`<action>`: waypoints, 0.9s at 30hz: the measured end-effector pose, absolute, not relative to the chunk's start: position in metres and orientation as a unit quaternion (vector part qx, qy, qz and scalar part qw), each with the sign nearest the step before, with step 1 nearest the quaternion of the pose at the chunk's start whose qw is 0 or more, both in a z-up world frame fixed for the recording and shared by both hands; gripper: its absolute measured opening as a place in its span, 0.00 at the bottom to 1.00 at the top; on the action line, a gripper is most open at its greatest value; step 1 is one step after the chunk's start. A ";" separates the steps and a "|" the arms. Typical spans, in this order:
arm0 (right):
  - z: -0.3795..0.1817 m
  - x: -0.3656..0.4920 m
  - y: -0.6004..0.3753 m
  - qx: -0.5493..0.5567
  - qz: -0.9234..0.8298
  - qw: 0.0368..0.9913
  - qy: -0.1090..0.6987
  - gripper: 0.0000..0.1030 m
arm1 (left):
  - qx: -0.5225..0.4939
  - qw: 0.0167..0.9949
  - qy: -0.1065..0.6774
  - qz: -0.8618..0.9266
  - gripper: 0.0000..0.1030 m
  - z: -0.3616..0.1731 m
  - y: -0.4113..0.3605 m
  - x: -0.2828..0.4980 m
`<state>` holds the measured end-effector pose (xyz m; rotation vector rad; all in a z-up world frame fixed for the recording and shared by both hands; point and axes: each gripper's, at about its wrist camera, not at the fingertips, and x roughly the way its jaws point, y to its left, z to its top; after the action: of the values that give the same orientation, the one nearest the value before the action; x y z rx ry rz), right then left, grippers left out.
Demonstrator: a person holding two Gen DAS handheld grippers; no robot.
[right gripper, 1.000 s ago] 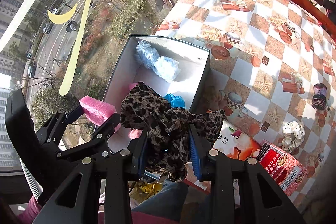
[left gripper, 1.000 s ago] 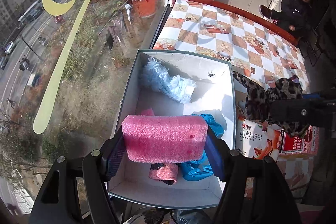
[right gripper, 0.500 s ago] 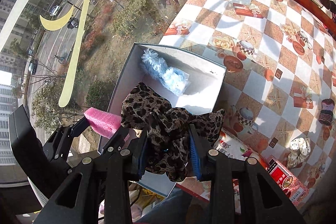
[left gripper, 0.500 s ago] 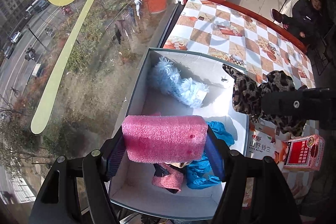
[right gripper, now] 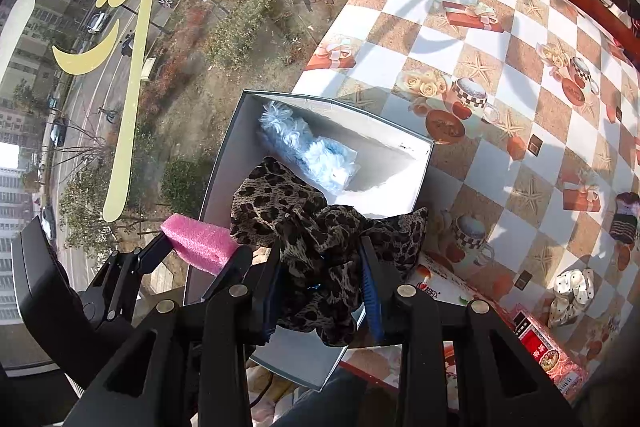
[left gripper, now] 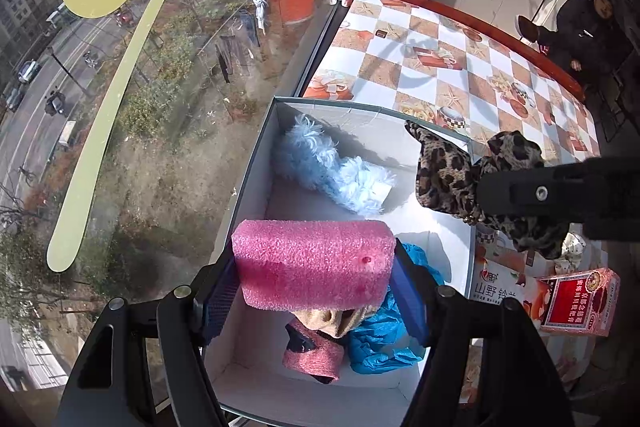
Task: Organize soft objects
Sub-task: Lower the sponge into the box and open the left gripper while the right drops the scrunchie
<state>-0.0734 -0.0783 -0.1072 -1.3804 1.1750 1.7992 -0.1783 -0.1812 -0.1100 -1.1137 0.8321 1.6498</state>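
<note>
Both grippers grip loads: pink foam (left gripper: 314, 264), leopard cloth (right gripper: 316, 259).

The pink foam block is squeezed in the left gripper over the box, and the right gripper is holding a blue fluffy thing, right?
Not quite. The right gripper is shut on a leopard-print cloth, as the right wrist view shows. The blue fluffy thing lies inside the box. The pink foam block is indeed squeezed in the left gripper over the box.

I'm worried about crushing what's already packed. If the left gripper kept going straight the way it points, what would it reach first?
Probably the pile in the white box: the left gripper, shut on the pink foam block, points at the tan and pink cloth beside the blue cloth. Depth is unclear.
</note>
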 end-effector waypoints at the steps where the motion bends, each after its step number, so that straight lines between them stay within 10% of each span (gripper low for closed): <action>1: -0.107 -0.074 -0.077 -0.517 0.674 0.290 0.441 0.35 | -0.455 0.472 0.342 0.673 0.71 -0.111 -0.180 -0.178; 25: -0.120 -0.081 -0.068 -0.520 0.664 0.281 0.458 0.35 | -0.462 0.471 0.355 0.662 0.75 -0.127 -0.181 -0.173; 27: -0.120 -0.080 -0.067 -0.516 0.663 0.279 0.464 0.60 | -0.466 0.473 0.350 0.661 0.79 -0.128 -0.183 -0.173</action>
<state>-0.0801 -0.0675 -0.1197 -1.3845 1.2446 1.7795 -0.1728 -0.1827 -0.1282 -1.1405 0.8563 1.6174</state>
